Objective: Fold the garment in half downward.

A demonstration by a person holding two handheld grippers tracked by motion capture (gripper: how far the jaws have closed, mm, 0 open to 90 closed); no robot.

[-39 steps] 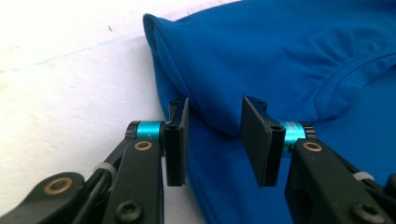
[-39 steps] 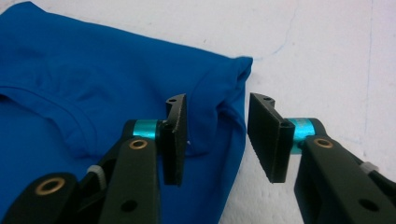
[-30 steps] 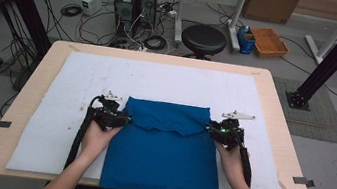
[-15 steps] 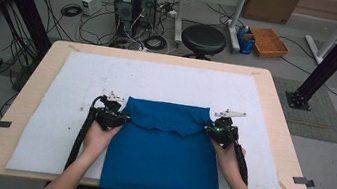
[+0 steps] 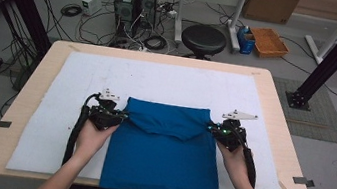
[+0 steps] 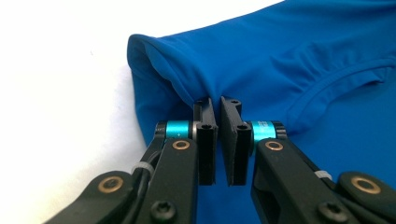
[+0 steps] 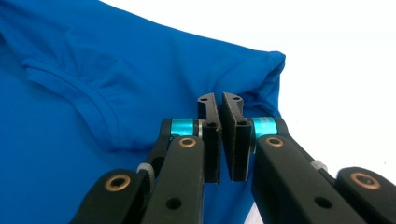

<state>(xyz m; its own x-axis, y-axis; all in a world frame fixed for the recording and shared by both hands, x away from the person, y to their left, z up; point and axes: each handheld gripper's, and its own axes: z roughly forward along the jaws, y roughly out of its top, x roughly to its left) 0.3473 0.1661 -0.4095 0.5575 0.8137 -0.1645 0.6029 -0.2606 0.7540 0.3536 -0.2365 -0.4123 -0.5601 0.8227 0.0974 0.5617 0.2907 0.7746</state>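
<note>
Table: a light wooden table point(image 5: 276, 103) carries a white mat point(image 5: 167, 87) that covers most of its top
Blue garment: a blue garment point(image 5: 163, 149) lies flat on the near middle of the mat, its far part folded back toward the person so that a neckline seam curves across the upper layer; its near edge hangs just over the table's front edge
Fold edge: straight and running side to side, between the two tongs
Left tongs: the left tongs point(image 5: 122, 116) sit at the garment's left far corner, held by the person's left hand point(image 5: 94, 136); in the left gripper view the left tongs point(image 6: 218, 105) are clenched on a pinch of blue garment point(image 6: 299, 70), the jaws nearly together with cloth bunched up above their tips
Right tongs: the right tongs point(image 5: 211, 128) sit at the garment's right far corner, held by the right hand point(image 5: 235, 160); in the right gripper view the right tongs point(image 7: 218, 103) are clenched on the blue garment point(image 7: 93, 93) at its folded corner, which puckers around the jaw tips
Cables: a black cable point(image 5: 73, 133) trails from the left tongs back along the forearm
Beyond the table: a round black stool point(image 5: 203, 39), a computer tower point(image 5: 126, 2), loose cables on the floor and a shallow orange tray point(image 5: 271, 42)
</note>
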